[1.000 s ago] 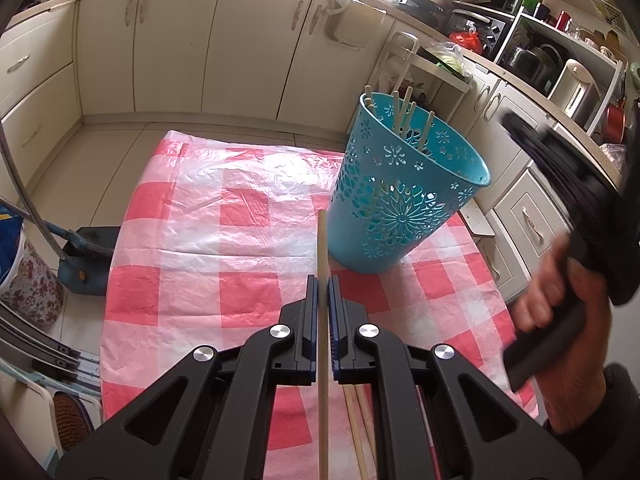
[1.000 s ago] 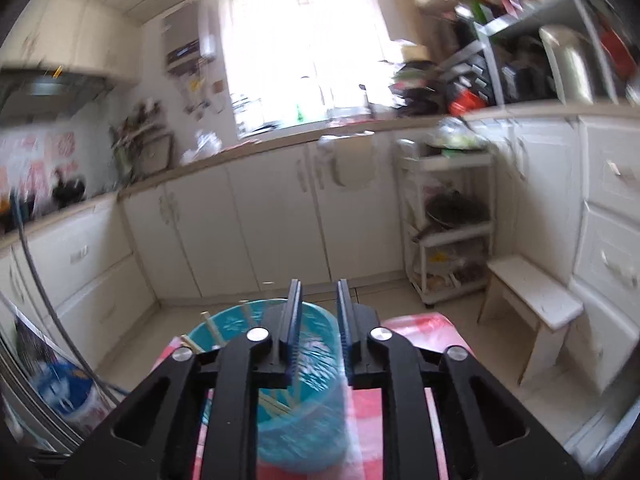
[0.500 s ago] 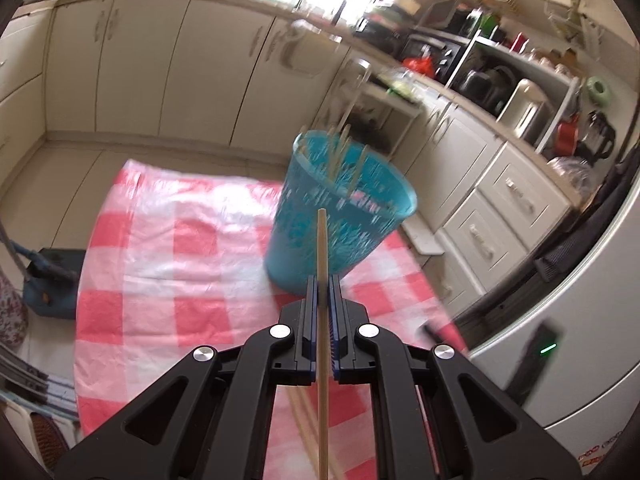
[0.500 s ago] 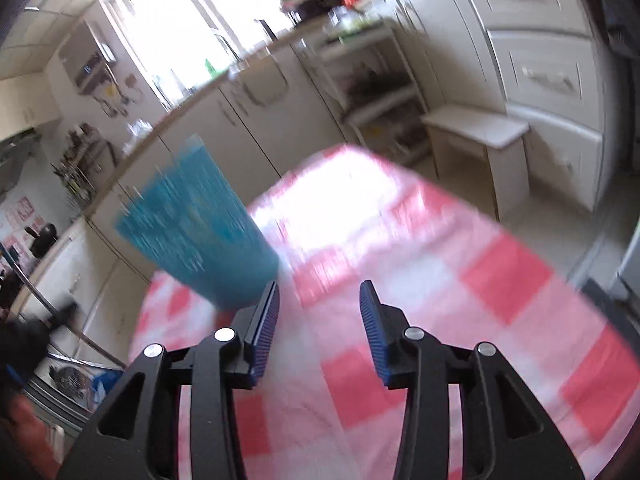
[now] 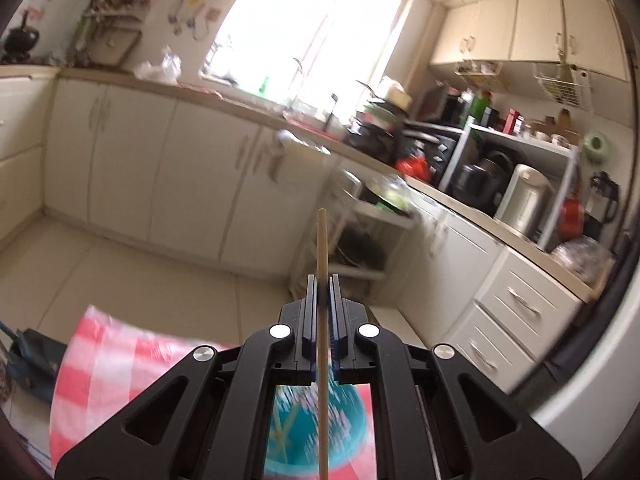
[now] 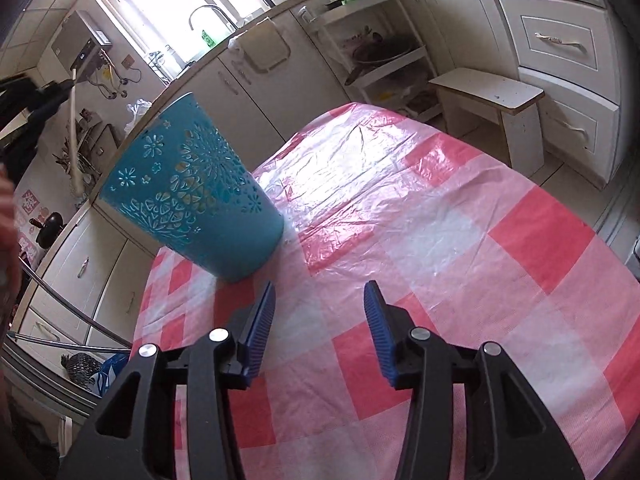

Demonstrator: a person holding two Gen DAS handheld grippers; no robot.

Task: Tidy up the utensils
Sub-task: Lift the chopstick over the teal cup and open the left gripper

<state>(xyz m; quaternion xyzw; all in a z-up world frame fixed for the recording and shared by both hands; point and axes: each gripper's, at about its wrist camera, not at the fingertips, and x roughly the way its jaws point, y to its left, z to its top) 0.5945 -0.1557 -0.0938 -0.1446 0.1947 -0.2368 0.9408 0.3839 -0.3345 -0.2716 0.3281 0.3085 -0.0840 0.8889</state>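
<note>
Spreading under everything: table (image 6: 460,216) in a pink-and-white checked plastic cover; both views look down on it.
Basket: teal perforated basket (image 6: 192,192) stands on the table's left part as the right wrist view has it, mouth up and leaning away in the fisheye. In the left wrist view it shows blurred (image 5: 348,412), directly below and behind the fingers.
Left gripper (image 5: 322,312): raised above the basket, fingers pressed together on a single chopstick (image 5: 321,248).
Chopstick axis: runs straight along the fingers, one end poking out ahead toward the cabinets, the other passing back over the basket's mouth. Seen from the right wrist, it hangs pale and near upright above the basket rim (image 6: 74,136).
Right gripper (image 6: 319,320): fingers spread, nothing between them, low over bare cover, basket ahead and to its left.
Nearer hand: the left, by my reading; the drop depends on tipping the stick's lower end inside the rim.
</note>
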